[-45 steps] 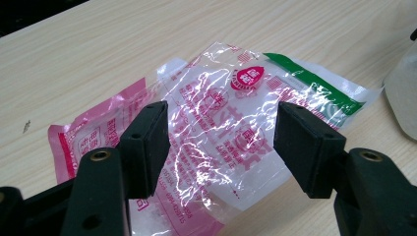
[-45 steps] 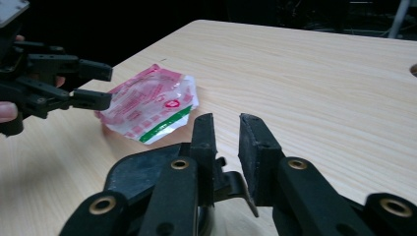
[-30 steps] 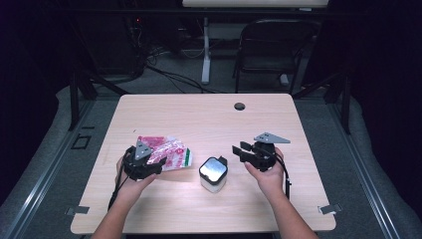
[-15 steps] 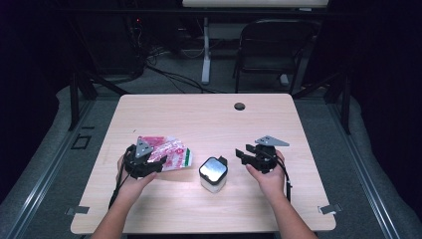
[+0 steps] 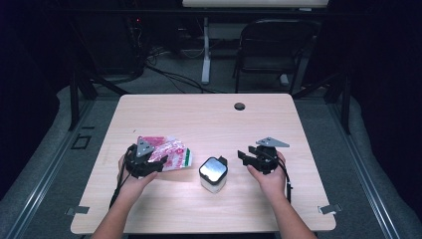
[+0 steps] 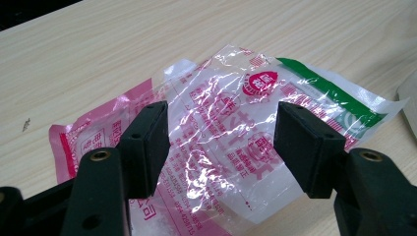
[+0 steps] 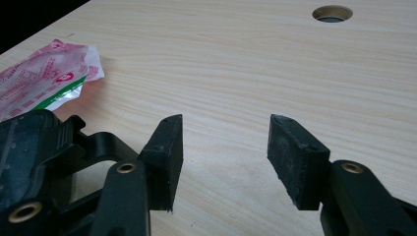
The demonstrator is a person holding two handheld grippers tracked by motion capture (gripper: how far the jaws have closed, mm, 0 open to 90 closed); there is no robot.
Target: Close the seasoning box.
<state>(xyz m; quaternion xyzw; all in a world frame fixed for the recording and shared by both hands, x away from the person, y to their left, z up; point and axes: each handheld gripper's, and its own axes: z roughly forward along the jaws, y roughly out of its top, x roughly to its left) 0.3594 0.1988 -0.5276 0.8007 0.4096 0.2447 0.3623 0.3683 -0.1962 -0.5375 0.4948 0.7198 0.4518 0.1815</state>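
A crumpled pink and clear plastic bag (image 5: pixel 171 152) with a green strip lies on the table's left half. My left gripper (image 5: pixel 160 160) hovers at its near edge. In the left gripper view the bag (image 6: pixel 255 83) spreads under and between the jaws, and the left gripper (image 6: pixel 223 123) stands open without pinching it. A small white container with a dark glossy lid (image 5: pixel 213 172) sits in the middle front. To its right my right gripper (image 5: pixel 242 158) points left; its jaws have just been opening. In its own view the right gripper (image 7: pixel 223 123) holds nothing, and the bag (image 7: pixel 34 73) lies far left.
The wooden table (image 5: pixel 209 124) has a round cable hole (image 5: pixel 240 106) near its far edge, also seen as the hole (image 7: pixel 332 13) ahead of the right jaws. A dark chair (image 5: pixel 273 50) and cables stand on the floor behind the table.
The right gripper's jaws have spread wider. Both hands stay about where they were, and the bag and container have not moved.
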